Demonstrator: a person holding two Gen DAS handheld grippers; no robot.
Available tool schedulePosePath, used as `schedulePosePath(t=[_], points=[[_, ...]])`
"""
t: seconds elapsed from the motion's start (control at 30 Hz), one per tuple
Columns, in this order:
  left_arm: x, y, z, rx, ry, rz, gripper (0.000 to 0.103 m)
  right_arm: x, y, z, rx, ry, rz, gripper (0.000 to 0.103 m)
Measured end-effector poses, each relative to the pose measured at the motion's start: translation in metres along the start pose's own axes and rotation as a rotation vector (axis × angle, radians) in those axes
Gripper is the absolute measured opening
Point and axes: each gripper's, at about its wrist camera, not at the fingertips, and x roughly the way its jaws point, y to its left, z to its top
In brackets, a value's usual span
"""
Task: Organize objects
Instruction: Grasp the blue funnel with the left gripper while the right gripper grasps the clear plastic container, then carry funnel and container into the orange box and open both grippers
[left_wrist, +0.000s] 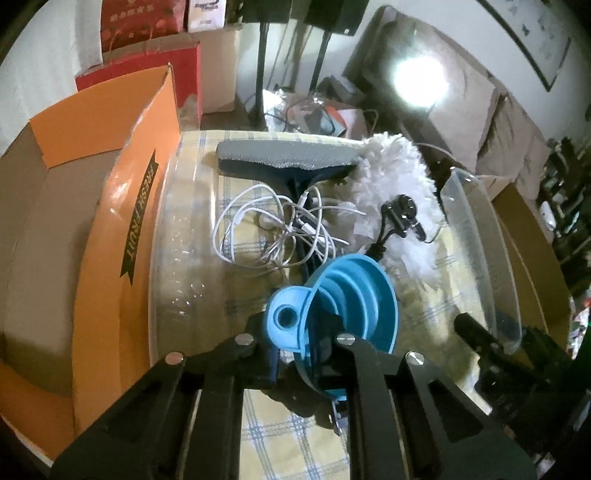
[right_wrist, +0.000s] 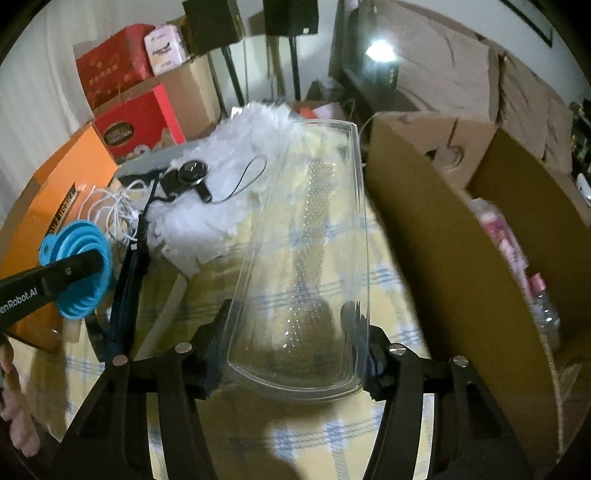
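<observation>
My left gripper (left_wrist: 299, 332) is shut on a blue collapsible funnel (left_wrist: 354, 295) and holds it above the yellow checked cloth (left_wrist: 280, 435). The funnel also shows at the left of the right wrist view (right_wrist: 83, 266). My right gripper (right_wrist: 295, 332) is shut on a clear plastic tray (right_wrist: 306, 258), gripping its near end across its width; the tray's far edge shows in the left wrist view (left_wrist: 484, 254). On the cloth lie a tangle of white cables (left_wrist: 273, 229), a grey squeegee (left_wrist: 284, 157), a white fluffy duster (left_wrist: 399, 206) and a small black clip device (left_wrist: 402, 216).
An open orange fruit box (left_wrist: 122, 236) stands at the left. A large open brown cardboard box (right_wrist: 461, 236) with bottles inside stands at the right. Red gift boxes (right_wrist: 140, 122) and stands are behind the table.
</observation>
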Motion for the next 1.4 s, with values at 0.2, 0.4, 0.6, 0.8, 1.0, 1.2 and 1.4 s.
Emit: schedulePosePath(t=[0.2, 0.4, 0.6, 0.8, 1.0, 1.2, 1.4], points=[[-0.018, 0.001, 0.004, -0.006, -0.039, -0.045, 0.011, -0.024, -0.005, 0.002, 0.004, -0.058, -0.008, 0.059], [-0.056, 0.005, 0.007, -0.014, -0.102, -0.102, 0.011, -0.053, 0.005, 0.007, -0.033, -0.123, 0.002, 0.059], [-0.090, 0.012, 0.012, -0.021, -0.162, -0.104, 0.011, -0.080, 0.027, 0.014, -0.079, -0.175, 0.030, 0.059], [-0.114, 0.032, 0.014, -0.047, -0.201, -0.077, 0.011, -0.092, 0.054, 0.023, -0.125, -0.203, 0.060, 0.059], [-0.126, 0.063, 0.013, -0.105, -0.223, -0.040, 0.011, -0.098, 0.088, 0.030, -0.163, -0.226, 0.106, 0.059], [-0.137, 0.096, 0.009, -0.154, -0.246, 0.000, 0.011, -0.096, 0.130, 0.034, -0.214, -0.216, 0.173, 0.059], [-0.147, 0.129, 0.007, -0.201, -0.265, 0.048, 0.011, -0.093, 0.169, 0.038, -0.261, -0.205, 0.234, 0.059]])
